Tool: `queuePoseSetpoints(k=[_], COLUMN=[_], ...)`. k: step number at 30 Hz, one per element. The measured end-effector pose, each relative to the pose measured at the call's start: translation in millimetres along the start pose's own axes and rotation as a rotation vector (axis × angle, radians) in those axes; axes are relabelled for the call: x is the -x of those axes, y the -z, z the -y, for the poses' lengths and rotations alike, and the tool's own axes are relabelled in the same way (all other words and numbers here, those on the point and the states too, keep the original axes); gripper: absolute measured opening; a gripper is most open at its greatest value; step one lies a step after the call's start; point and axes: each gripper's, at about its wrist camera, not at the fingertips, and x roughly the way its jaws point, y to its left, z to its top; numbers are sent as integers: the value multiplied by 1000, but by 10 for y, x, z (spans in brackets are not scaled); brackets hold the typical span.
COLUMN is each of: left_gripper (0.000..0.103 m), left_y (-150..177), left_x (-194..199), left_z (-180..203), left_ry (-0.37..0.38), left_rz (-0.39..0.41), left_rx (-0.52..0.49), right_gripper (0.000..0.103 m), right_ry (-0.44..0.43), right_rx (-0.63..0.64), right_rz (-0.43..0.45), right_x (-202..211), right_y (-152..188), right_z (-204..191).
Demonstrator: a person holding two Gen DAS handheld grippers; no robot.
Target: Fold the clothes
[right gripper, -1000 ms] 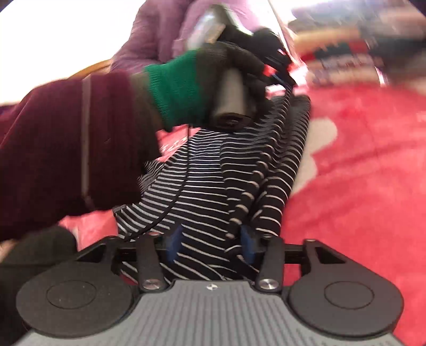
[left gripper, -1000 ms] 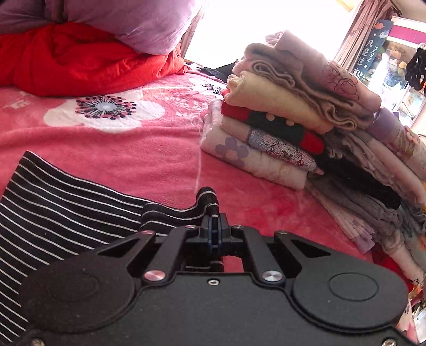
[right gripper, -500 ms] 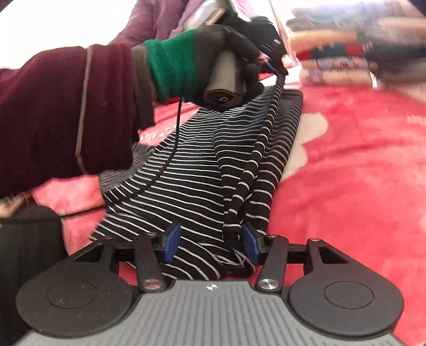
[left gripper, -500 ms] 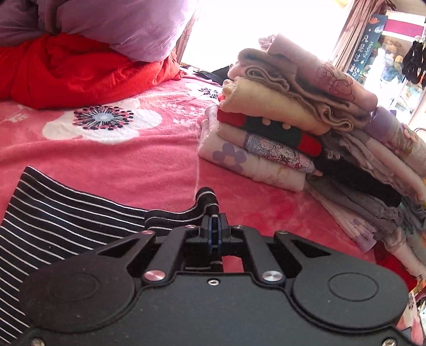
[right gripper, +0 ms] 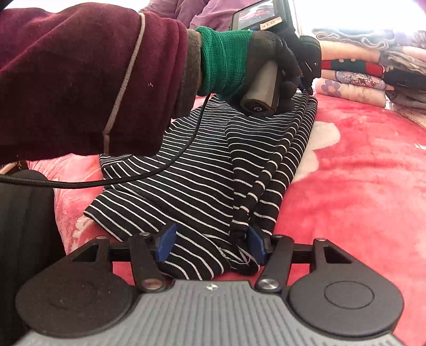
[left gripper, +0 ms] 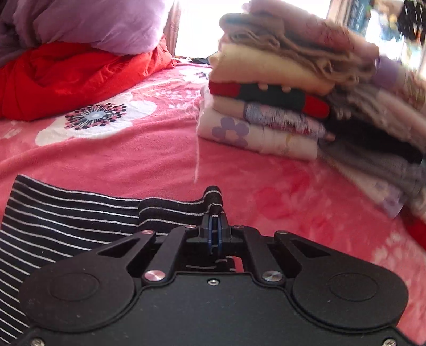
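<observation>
The striped garment (left gripper: 80, 213), black with thin white lines, lay flat on the pink bed blanket (left gripper: 133, 159) in the left wrist view, well short of the stack of folded clothes (left gripper: 279, 101). The left gripper (left gripper: 214, 226) had its jaws pressed together on a bunched edge of that garment, a small roll of fabric poking up past the tips. A red quilt (left gripper: 66, 79) sat beyond the garment, under a lilac pillow (left gripper: 93, 24).

In the right wrist view, the striped garment (right gripper: 213, 173) stretched away toward the folded stack (right gripper: 359, 79). The right gripper (right gripper: 210, 246) had just been opening; its jaws stood apart astride the garment's near end, the blue pads (right gripper: 165, 241) no longer pinching it. A gloved left hand (right gripper: 266, 64) worked the other gripper at the garment's far end.
</observation>
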Motion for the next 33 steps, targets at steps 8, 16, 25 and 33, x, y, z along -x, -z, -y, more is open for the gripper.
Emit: queuePoseSetpoints(k=[8, 16, 25, 33], left_gripper=[22, 22, 5, 2], left_y=[-117, -58, 39, -97], left_x=[367, 395, 152, 189], left_z=[-282, -876, -916, -888], left_ry=[68, 52, 149, 123], left_rz=[82, 21, -23, 15], left_rx=[35, 133, 273, 164], right_gripper=[60, 51, 49, 53], right_ry=[-5, 101, 132, 116], right_rx=[-37, -36, 77, 31], right_rz=[0, 38, 114, 85], right_x=[34, 295, -92, -188], right_y=[-24, -27, -143, -97], right_z=[54, 76, -20, 75])
